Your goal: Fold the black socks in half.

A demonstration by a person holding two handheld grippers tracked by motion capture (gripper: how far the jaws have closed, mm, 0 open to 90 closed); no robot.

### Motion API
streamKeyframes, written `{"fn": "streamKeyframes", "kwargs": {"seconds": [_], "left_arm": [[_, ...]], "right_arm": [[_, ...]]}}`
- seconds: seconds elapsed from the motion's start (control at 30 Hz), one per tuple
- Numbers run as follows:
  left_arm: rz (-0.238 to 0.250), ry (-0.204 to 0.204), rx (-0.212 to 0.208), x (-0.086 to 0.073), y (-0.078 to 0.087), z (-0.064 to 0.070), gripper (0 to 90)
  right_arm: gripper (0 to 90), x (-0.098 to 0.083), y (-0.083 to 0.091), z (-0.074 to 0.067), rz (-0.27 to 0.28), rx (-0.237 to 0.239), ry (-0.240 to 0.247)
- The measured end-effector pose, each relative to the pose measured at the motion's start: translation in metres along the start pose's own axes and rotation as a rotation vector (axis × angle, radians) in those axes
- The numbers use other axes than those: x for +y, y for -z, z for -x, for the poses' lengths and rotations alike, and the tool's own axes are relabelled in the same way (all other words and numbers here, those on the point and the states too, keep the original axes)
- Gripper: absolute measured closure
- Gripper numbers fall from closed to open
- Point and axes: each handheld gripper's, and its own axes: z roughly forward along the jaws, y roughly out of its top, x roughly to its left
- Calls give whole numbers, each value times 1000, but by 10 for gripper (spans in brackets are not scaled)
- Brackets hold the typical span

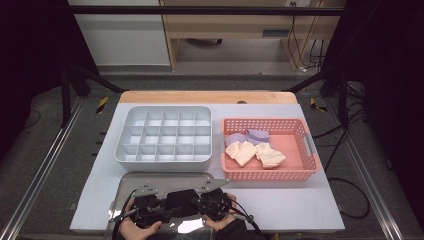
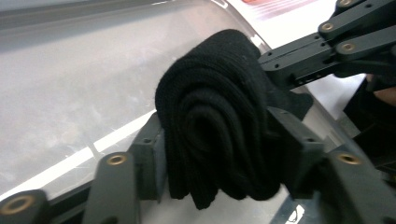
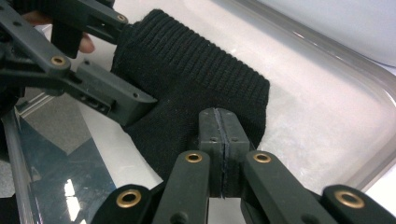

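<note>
A black sock (image 2: 215, 116), rolled up, sits over a shiny metal tray (image 1: 165, 176) at the table's near edge. My left gripper (image 2: 219, 144) has one pad on each side of the roll and presses on it. My right gripper (image 3: 219, 114) comes in from the other side. Its jaws are together, and their tips rest on the flat ribbed part of the sock (image 3: 196, 70). Whether fabric is pinched between them I cannot tell. In the high view both grippers (image 1: 167, 212) (image 1: 202, 207) meet at the sock (image 1: 181, 200), held by two hands.
Behind the tray stands a grey divided organizer (image 1: 165, 135). To its right is a pink basket (image 1: 300, 172) with cream socks (image 1: 245, 152) and purple socks (image 1: 257, 135). A white mat (image 1: 290, 200) covers the table.
</note>
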Motion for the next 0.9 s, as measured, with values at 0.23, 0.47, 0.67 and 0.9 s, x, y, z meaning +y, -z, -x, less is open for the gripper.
{"fn": "streamKeyframes", "kwargs": {"seconds": [0.23, 0.47, 0.67, 0.9], "left_arm": [[6, 2, 7, 3, 4, 5, 641], [32, -56, 16, 10, 12, 18, 669], [49, -93, 33, 14, 18, 23, 668], [78, -100, 57, 18, 28, 21, 667]], "right_arm": [[894, -1, 1, 1, 5, -1, 6], [837, 0, 11, 2, 44, 9, 19], [742, 1, 37, 12, 129, -56, 28], [644, -9, 58, 30, 137, -146, 0]]}}
